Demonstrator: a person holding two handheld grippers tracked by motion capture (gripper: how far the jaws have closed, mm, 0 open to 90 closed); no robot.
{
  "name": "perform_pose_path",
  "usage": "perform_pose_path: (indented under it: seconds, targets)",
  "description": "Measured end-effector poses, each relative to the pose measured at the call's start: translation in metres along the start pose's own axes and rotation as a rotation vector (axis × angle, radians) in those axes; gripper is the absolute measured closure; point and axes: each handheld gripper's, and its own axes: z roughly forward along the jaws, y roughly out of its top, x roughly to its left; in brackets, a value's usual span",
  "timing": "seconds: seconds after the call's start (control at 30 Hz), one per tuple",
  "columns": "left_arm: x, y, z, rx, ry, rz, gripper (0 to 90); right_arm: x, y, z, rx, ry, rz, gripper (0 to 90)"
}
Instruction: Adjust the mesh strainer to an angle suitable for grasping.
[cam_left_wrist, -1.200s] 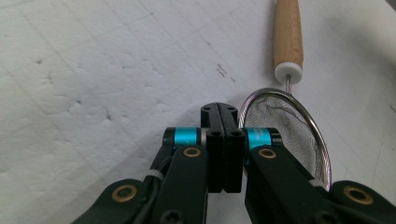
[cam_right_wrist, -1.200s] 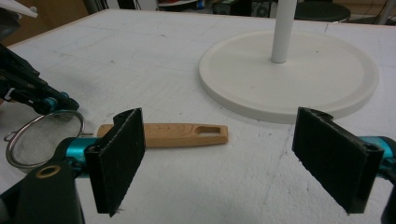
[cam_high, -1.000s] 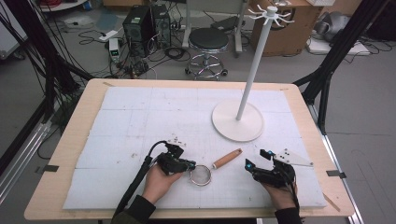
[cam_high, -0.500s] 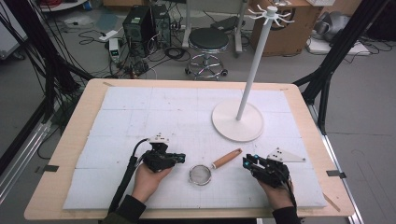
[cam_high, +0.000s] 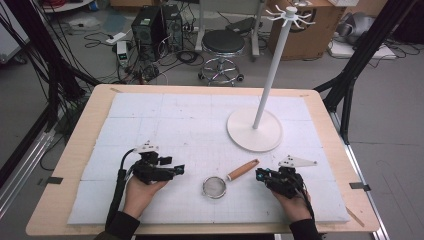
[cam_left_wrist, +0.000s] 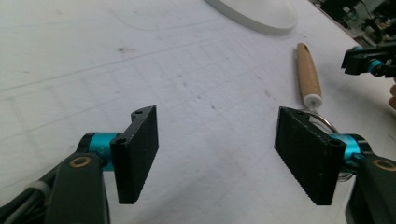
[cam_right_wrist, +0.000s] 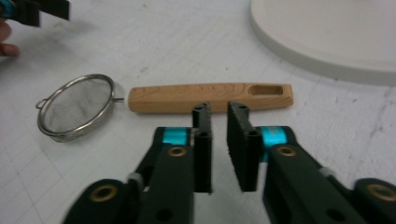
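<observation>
High view: the strainer lies near the stand base, wooden handle pointing up-right toward it, between the left gripper and right gripper; both forearms enter from below.

Left gripper view: 2 jaws just opened wide, empty, strainer beside them.

Right gripper view: jaws just closed to a slit, empty, strainer handle crosswise ahead.

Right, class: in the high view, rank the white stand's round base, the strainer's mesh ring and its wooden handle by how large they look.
1. Round base of the white stand, clearly largest.
2. Wooden handle and mesh ring of the strainer: the handle looks longer, the ring wider, so they are too alike to rank.
</observation>
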Motion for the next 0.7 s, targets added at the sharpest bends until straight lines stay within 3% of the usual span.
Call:
perform_pose_path:
  seconds: [0.07, 0.23, 0.37, 0.7]
  targets:
    - [0.004, -0.001, -0.006, -0.008, 0.012, -0.007, 29.0, -0.003, 0.002, 0.006, 0.03, 0.013, 0.024, 89.1]
    - [0.011, -0.002, -0.019, -0.023, 0.033, 0.004, 28.3, -0.009, 0.003, 0.021, 0.115, 0.002, 0.053, 89.2]
    - [0.017, -0.004, -0.025, -0.031, 0.031, -0.02, 28.3, -0.014, 0.008, 0.025, 0.118, 0.013, 0.074, 89.2]
    - [0.027, -0.005, -0.032, -0.053, 0.041, -0.041, 27.9, -0.018, 0.022, 0.042, 0.123, 0.017, 0.072, 89.3]
